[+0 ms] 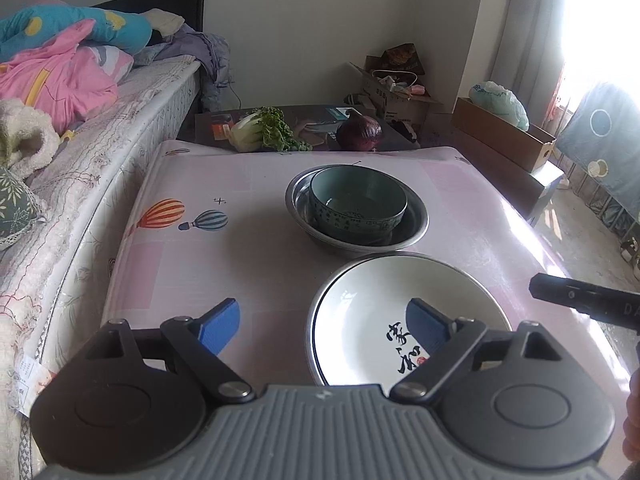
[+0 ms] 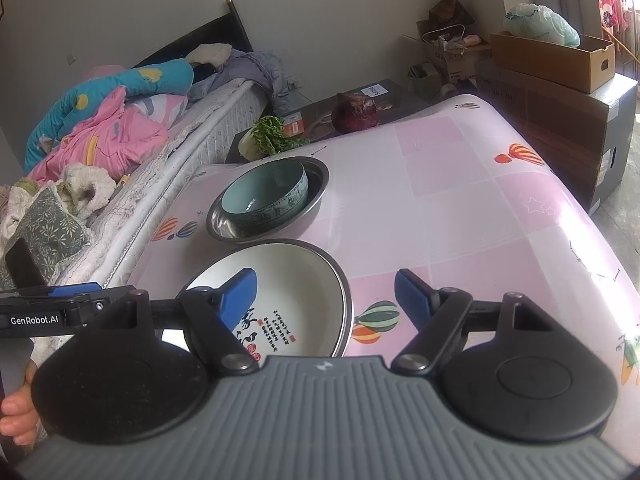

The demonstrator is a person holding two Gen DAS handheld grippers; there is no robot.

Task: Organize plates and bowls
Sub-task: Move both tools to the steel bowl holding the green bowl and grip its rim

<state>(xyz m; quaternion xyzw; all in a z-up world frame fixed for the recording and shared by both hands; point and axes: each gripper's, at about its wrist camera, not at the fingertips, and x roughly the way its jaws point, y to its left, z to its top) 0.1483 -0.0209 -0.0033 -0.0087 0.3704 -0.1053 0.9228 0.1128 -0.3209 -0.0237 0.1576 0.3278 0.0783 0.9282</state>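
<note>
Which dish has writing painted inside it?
The white plate, nearest the grippers, carries black calligraphy. The teal bowl and the steel bowl holding it have none inside.

A plain pale wall [image 1: 304, 32] backs the room. On the left stands a bed [image 1: 120, 112] with a dark headboard [image 2: 208, 36], heaped with pink and turquoise bedding [image 1: 60, 64]. The surface [image 1: 248, 256] wears a pink checked cloth printed with hot-air balloons. Beyond its far edge, a leafy green vegetable [image 1: 264, 130] and a purple cabbage [image 2: 355, 113] rest on a low dark box. Cardboard boxes [image 2: 560, 92] are stacked at the right, a bagged bundle [image 2: 540, 20] on top. Strong daylight pours through a curtained window [image 1: 600, 20] onto the pale floor [image 1: 580, 220].
</note>
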